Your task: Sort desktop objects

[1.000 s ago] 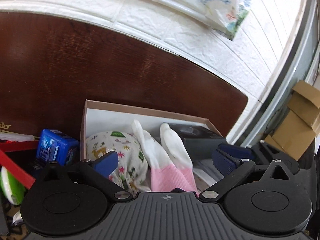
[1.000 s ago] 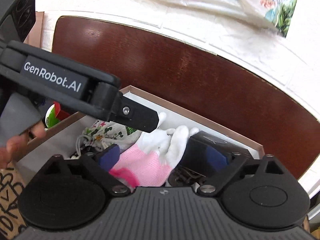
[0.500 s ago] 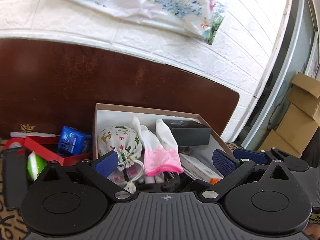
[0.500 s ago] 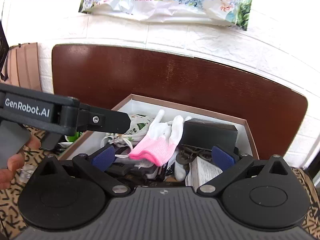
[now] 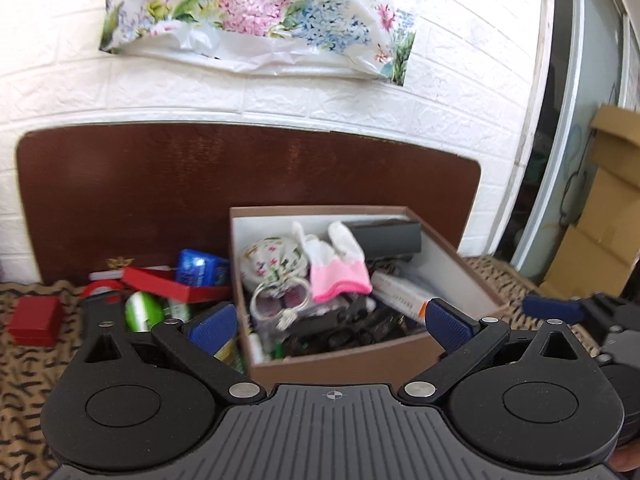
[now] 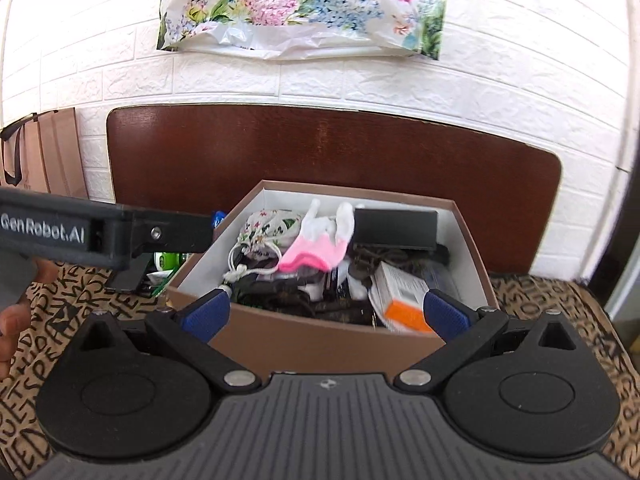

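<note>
Both hand-held grippers gape empty before the brown box [image 5: 340, 360] holding a pink-cuffed white glove [image 5: 338, 268].

Left claw [image 5: 330, 322] and right claw [image 6: 324, 314] gape empty.

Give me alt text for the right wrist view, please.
An open brown box crammed with clutter, a pink and white glove on top, sits before the open, empty right claw. The left claw reaches in from the left.
</note>
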Demonstrator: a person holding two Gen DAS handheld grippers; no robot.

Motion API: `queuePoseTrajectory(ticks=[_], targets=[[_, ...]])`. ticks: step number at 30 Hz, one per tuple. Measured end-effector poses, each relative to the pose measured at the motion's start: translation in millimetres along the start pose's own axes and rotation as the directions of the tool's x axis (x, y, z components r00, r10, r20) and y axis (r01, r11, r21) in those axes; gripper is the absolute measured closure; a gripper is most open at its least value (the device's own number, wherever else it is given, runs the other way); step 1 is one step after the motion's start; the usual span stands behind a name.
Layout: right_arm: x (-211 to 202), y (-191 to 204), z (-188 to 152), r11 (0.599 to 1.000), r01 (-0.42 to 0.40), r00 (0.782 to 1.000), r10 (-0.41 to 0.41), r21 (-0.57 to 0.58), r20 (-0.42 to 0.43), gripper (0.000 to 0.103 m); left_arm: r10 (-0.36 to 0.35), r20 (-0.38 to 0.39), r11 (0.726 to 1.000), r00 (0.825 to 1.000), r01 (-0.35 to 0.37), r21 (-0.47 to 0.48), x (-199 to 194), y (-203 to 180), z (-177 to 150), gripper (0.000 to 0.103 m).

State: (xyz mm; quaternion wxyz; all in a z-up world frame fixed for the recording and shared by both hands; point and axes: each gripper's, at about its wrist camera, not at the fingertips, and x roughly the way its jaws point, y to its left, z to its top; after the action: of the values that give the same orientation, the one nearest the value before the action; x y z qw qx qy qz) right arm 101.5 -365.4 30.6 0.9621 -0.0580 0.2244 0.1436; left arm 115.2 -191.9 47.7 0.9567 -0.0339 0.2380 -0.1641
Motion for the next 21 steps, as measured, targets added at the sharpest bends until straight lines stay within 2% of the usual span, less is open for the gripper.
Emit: queuePoseTrajectory(ticks=[9,17,21], targets=[[-47.5,9.3,-22.2,0.999,0.047,0.999,-0.047,0.025,0.018,0.0,-0.003,-0.042,1.0,0.999,0.002,-0.025,-33.4,-10.9,-29.2,0.0],[-71.3,15.9,-40.3,0.997,0.068,0.998,-0.068,0.024,0.008,0.0,0.075,-0.064,0.997,0.995,-0.074,0.011,-52.6,-27.1,-53.0,0.0],[-77.1,17.9,-47.1,0.997,0.071,0.997,-0.071,0.025,0.0,0.0,0.04,-0.082,0.999,0.996,-0.04,0.001,-58.2,-28.9,-57.3,0.0]])
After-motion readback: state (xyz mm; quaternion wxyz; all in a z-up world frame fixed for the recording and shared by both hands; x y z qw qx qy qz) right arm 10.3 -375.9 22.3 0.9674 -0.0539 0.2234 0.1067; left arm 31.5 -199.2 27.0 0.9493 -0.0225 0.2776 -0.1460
